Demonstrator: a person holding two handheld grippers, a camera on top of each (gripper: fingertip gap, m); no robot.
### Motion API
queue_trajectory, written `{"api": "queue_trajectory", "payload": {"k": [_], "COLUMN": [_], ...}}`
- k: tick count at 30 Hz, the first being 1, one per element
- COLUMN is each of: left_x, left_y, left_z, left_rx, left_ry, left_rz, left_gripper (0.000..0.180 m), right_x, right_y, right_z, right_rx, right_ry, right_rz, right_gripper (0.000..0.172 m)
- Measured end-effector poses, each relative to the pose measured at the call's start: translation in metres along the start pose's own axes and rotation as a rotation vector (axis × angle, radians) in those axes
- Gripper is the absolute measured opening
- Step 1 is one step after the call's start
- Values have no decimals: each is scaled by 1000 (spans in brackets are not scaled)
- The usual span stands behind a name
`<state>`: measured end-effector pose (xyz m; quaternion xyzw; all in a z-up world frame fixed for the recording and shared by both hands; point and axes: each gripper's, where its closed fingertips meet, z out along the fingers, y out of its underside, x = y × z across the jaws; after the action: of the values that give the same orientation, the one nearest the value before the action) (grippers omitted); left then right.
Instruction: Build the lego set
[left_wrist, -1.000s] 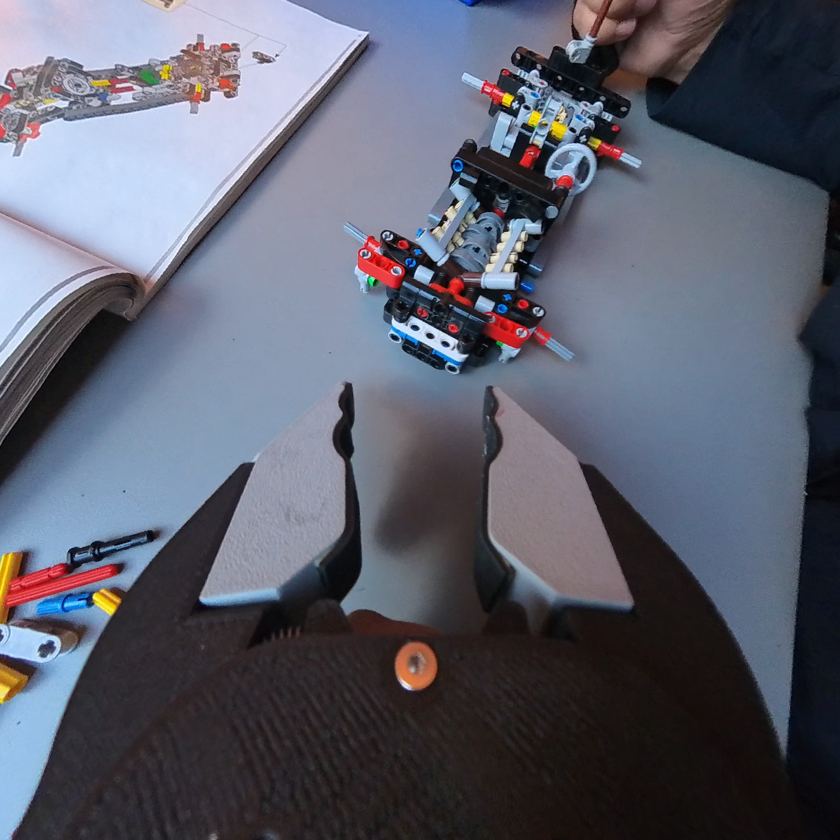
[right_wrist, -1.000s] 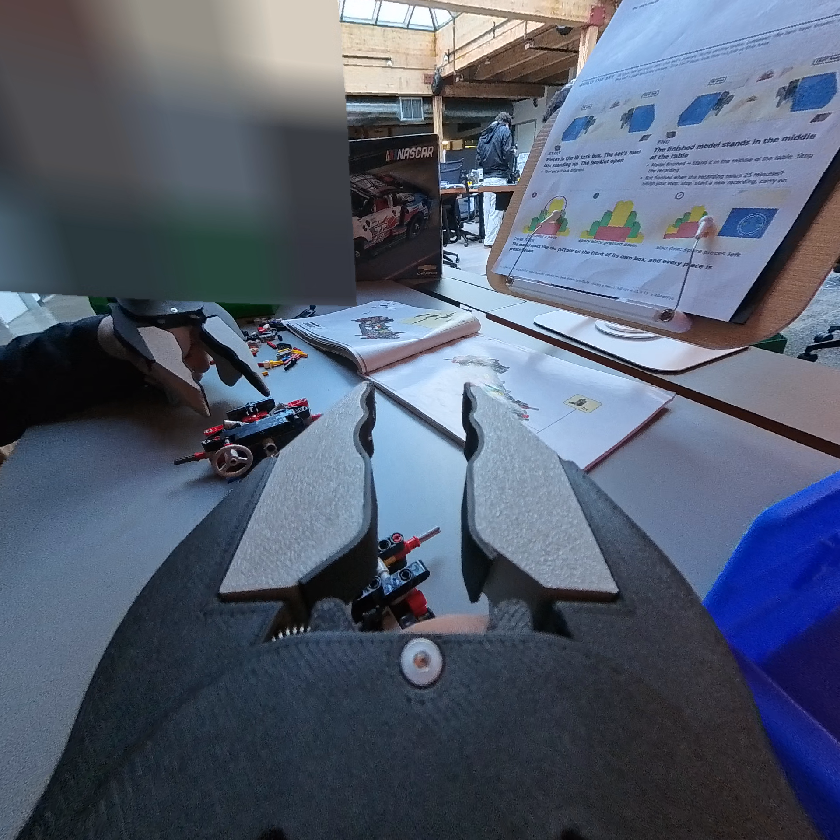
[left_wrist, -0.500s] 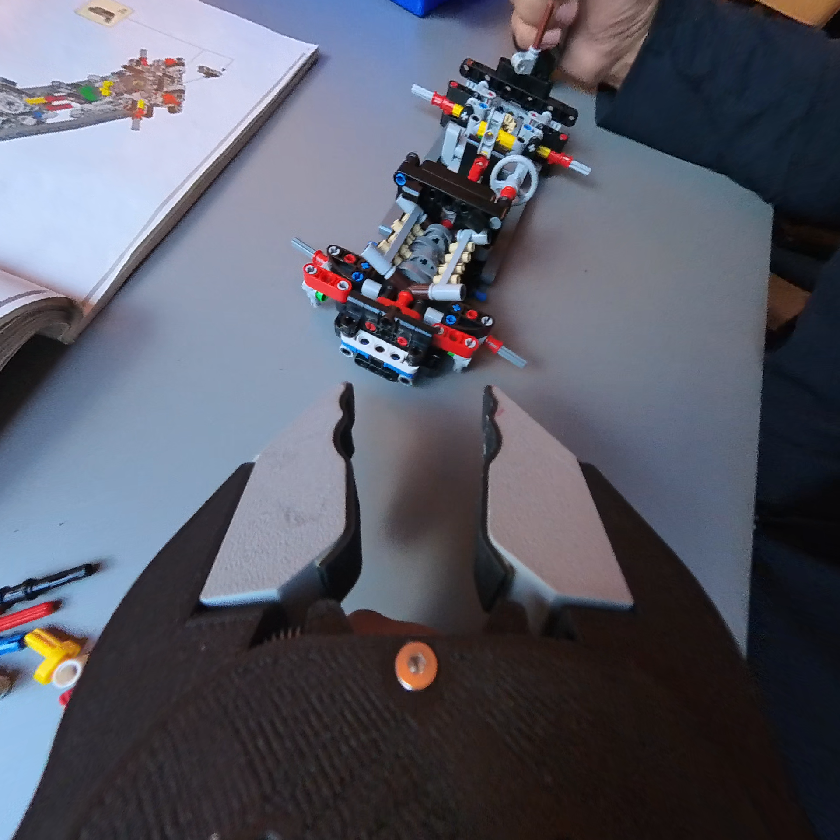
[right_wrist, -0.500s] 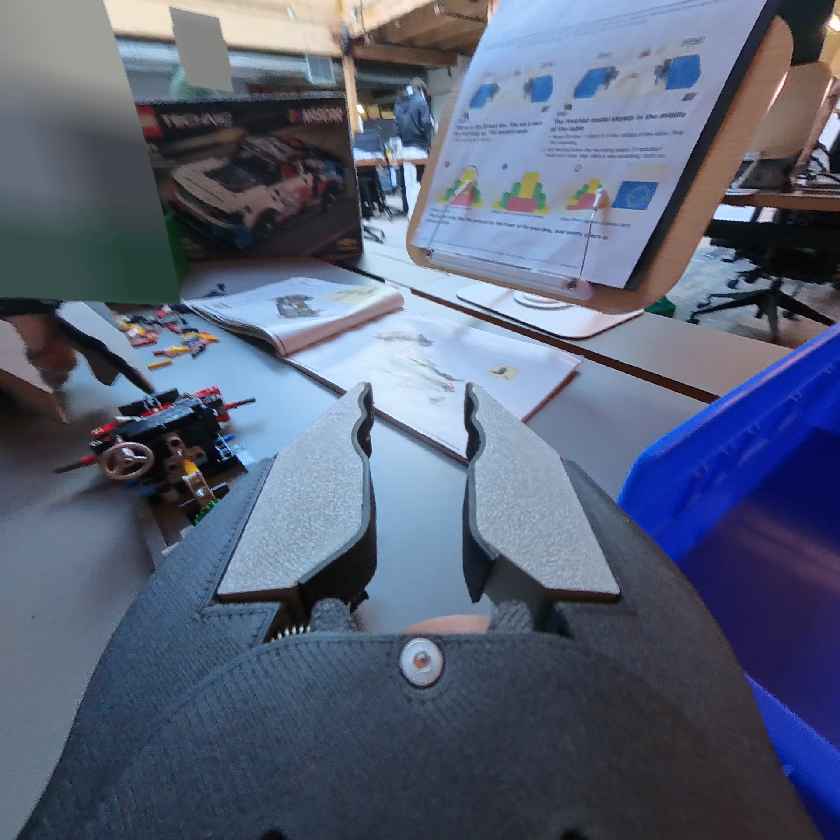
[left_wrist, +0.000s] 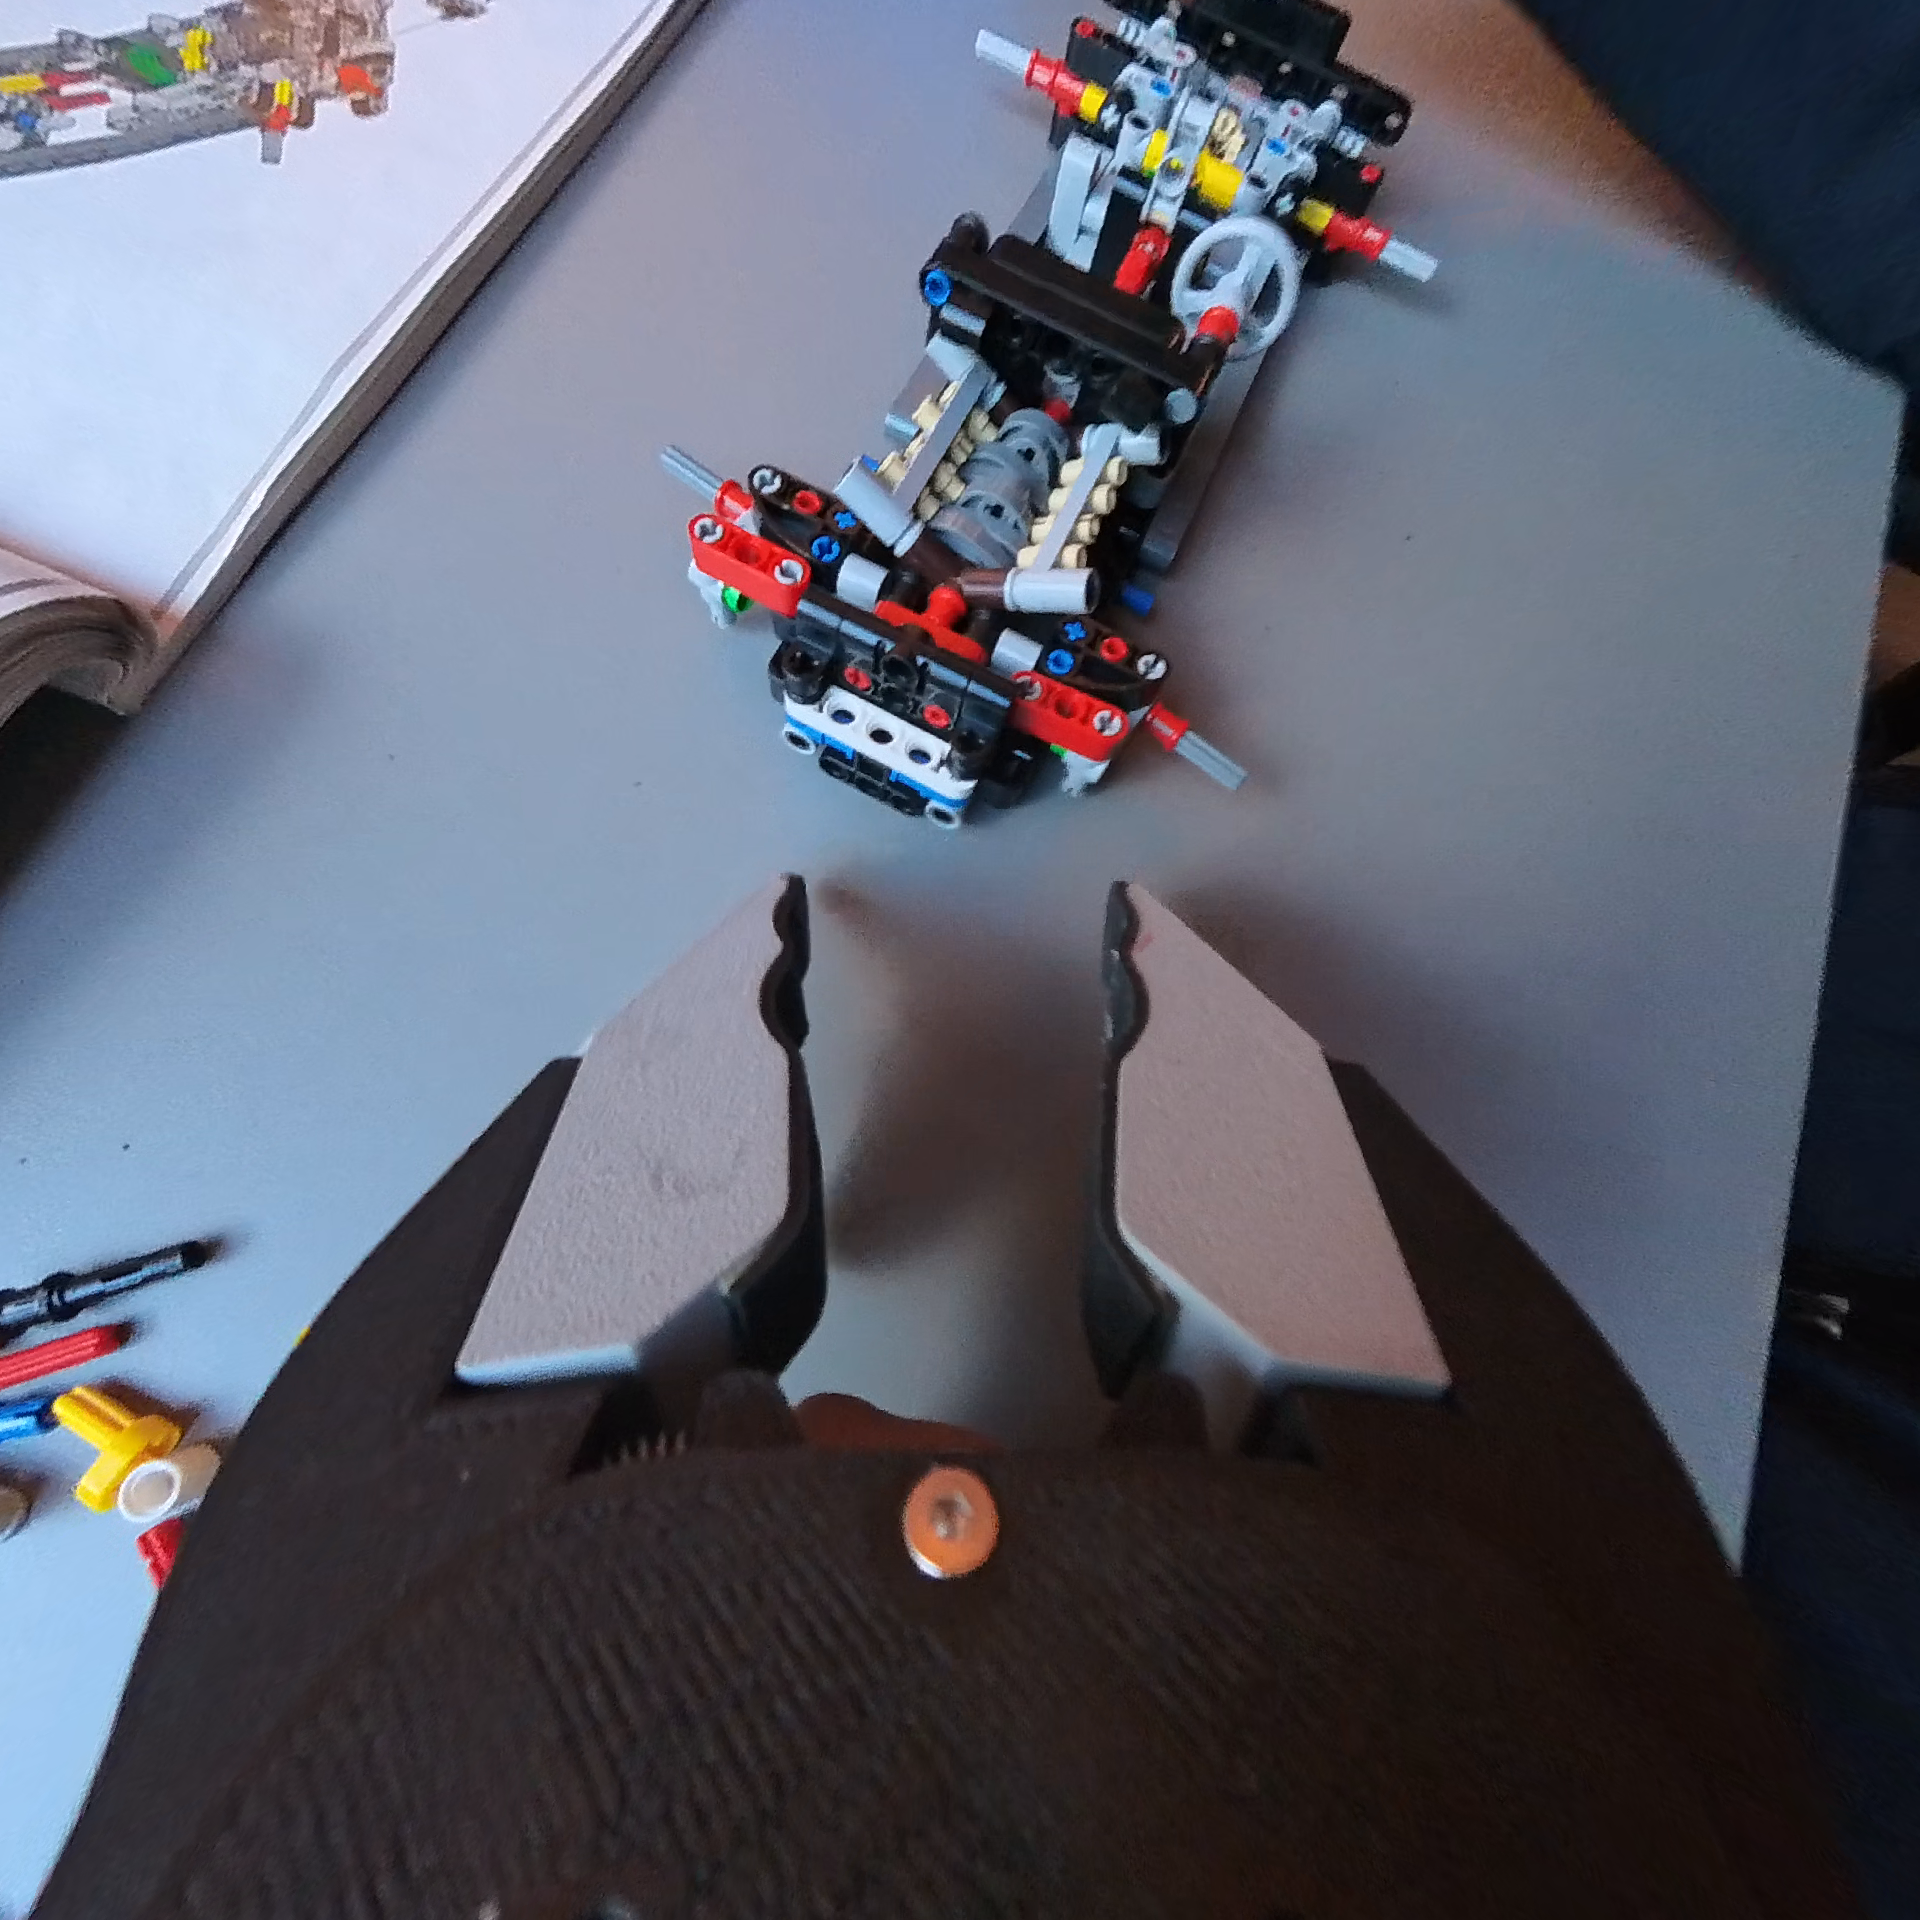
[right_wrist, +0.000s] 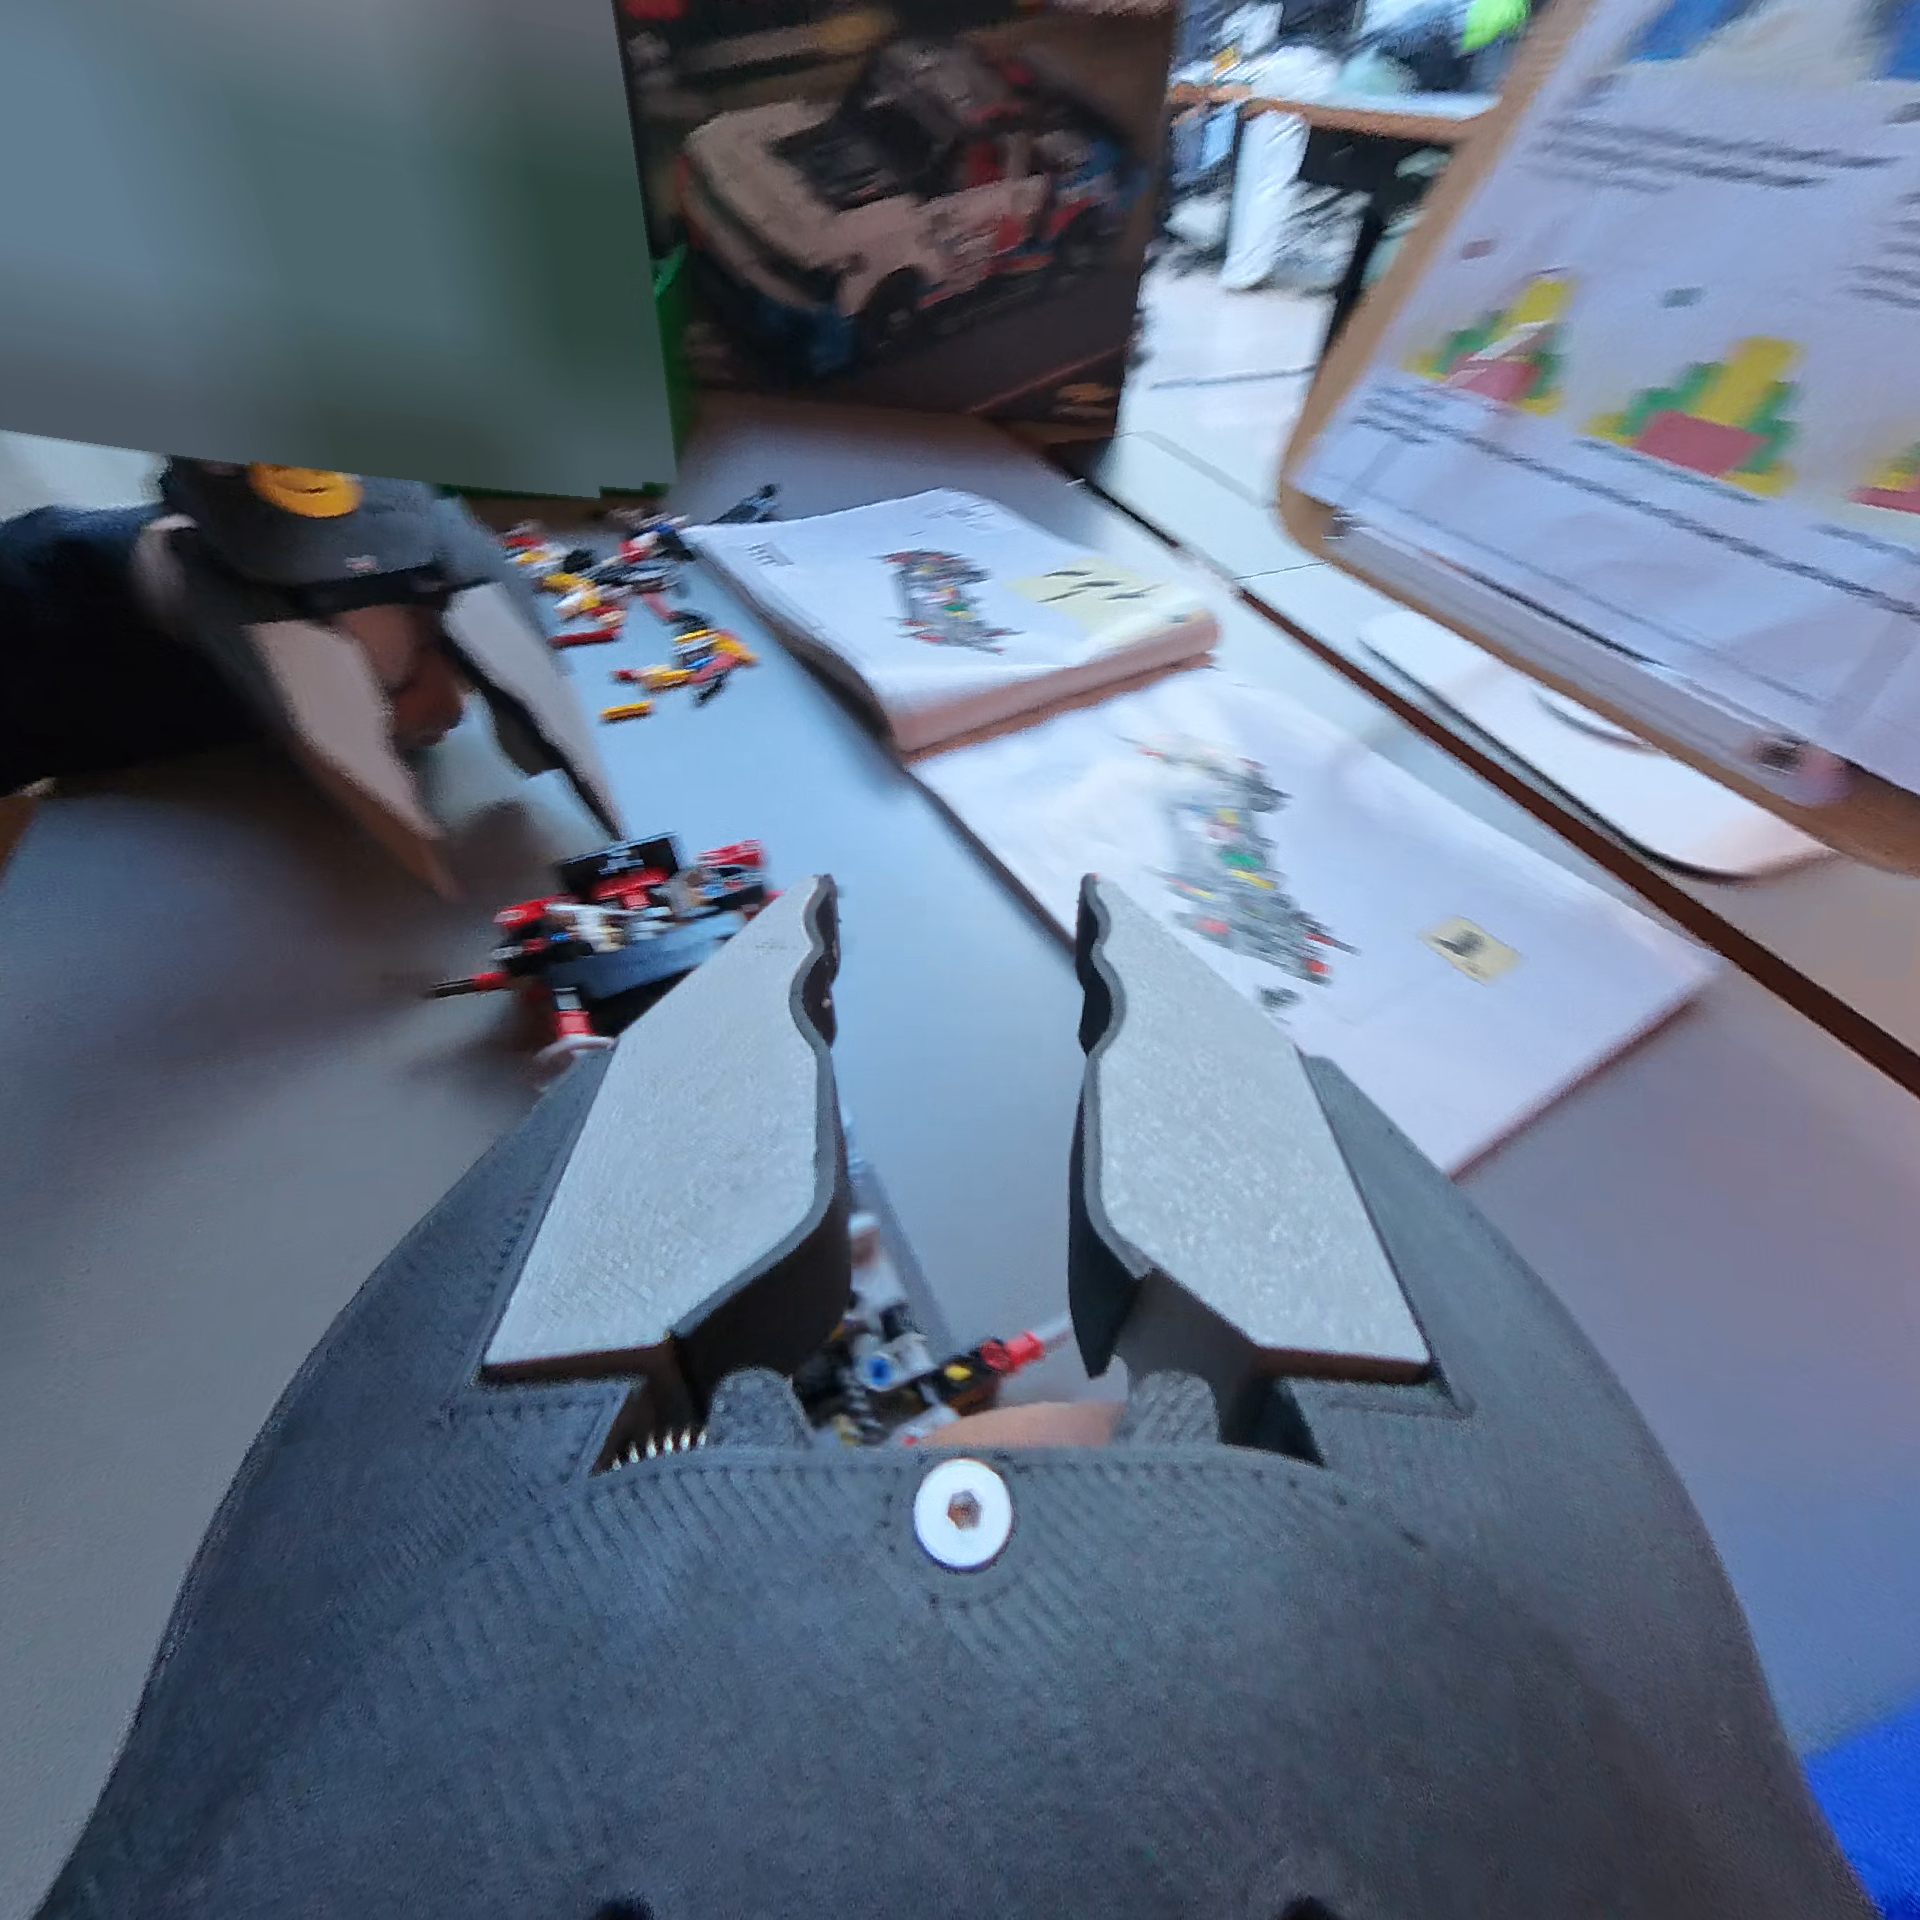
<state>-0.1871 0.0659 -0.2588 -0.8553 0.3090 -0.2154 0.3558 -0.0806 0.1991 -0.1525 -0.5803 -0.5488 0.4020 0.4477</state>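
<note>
I read the left tool as spread, with nothing but bare grey bench between its fingers. The brick-built car chassis lies straight ahead of it in the upper centre of the left wrist view, apart from the fingertips. Its long axis runs from the lower centre toward the upper right of the frame, so its white-and-blue end faces the tool and its steering-wheel end points away. The right tool is also spread and grips nothing. In the right wrist view, the chassis shows left of centre and partly behind the tool's left finger, with its near end below the tool. The left tool stands just beyond the far end. The open instruction booklet lies upper left; loose pins lie lower left.
</note>
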Motion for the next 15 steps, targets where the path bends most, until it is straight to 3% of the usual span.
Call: {"api": "queue_trajectory", "payload": {"k": [8,15], "left_x": [-2,-4], "left_y": [3,2], "left_z": [1,1], "left_rx": [-16,-8], "left_ry": [-3,-2], "left_rz": [-6,-22], "left_gripper": [55,55], "right_x": [-34,-27], "right_y": [2,-7], "right_z": [13,-12], "right_rx": [-101,-21], "right_ry": [-66,-8], "right_rz": [-96,-78], "right_gripper": [46,43]}}
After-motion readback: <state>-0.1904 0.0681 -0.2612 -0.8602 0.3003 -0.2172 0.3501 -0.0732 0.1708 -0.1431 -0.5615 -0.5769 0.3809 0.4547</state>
